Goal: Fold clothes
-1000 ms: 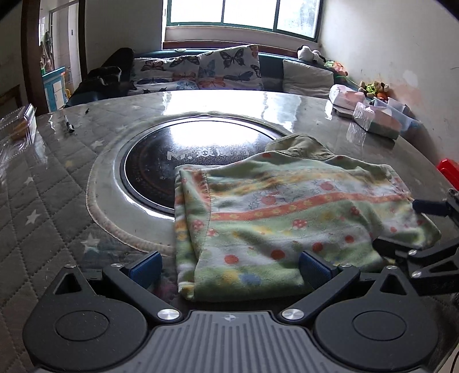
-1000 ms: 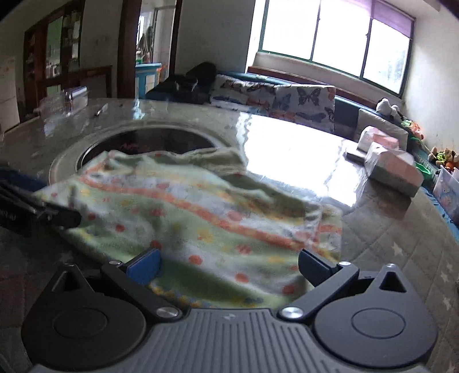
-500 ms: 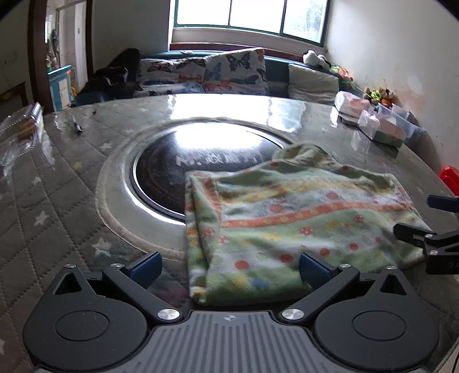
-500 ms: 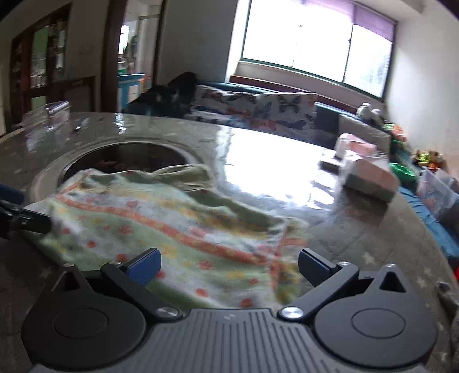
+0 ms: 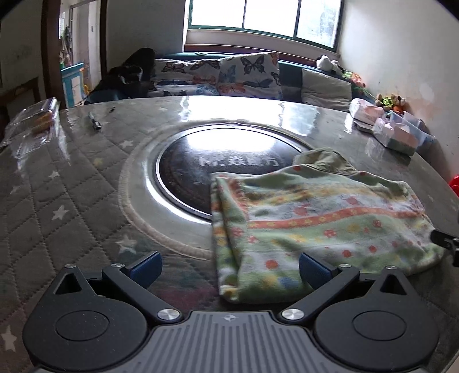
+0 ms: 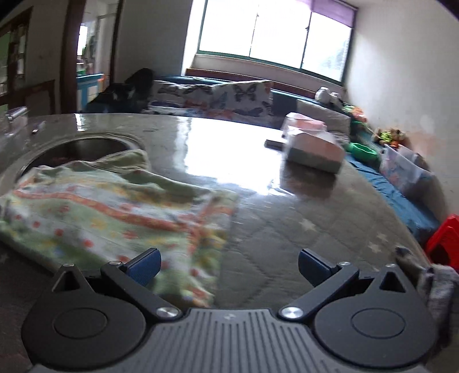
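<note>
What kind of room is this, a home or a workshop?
Most likely a home living or dining room: a sofa with butterfly cushions under a window, soft toys, and a round table with a quilted cover.

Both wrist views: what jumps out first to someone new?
The folded green garment with orange stripes and dots dominates, lying flat on the round quilted table, its far left corner overlapping the dark glossy disc in the table's centre. The left gripper and right gripper both stand open and empty at the near edge. Bright window glare on the tabletop and butterfly cushions fill the background.
</note>
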`<state>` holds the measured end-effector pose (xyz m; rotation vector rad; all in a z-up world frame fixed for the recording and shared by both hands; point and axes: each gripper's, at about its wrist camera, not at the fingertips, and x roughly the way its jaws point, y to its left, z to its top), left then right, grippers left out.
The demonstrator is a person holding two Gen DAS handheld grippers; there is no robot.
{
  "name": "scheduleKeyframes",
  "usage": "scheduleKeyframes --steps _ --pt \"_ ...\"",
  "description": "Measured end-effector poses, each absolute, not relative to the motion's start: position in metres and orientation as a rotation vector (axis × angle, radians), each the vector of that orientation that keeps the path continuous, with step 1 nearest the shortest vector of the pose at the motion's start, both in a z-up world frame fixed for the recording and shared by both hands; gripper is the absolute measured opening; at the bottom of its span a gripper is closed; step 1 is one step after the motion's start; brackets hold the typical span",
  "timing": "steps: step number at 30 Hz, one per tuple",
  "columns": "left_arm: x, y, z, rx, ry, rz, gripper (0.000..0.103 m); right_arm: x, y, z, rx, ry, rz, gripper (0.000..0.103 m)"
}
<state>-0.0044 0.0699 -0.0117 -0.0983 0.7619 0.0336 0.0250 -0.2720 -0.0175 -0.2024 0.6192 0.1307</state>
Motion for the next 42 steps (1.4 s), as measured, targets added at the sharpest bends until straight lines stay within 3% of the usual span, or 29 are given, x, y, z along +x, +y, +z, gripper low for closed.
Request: scheduleKeyframes --steps 16,33,42 --pt "-0.012 0.087 -0.018 -0.109 0.769 0.086 0.103 0.025 -0.256 -0.008 -0.204 0.599 0.211 0.103" --pt "-0.014 0.095 -0.01 -0.133 0.766 0.086 0.103 0.006 -0.142 0.005 -0.384 0.555 0.642 0.098" --pt "-0.007 0.117 0.0 -0.228 0.752 0.109 0.103 -0.001 -0.089 -0.001 -0.486 0.567 0.806 0.083"
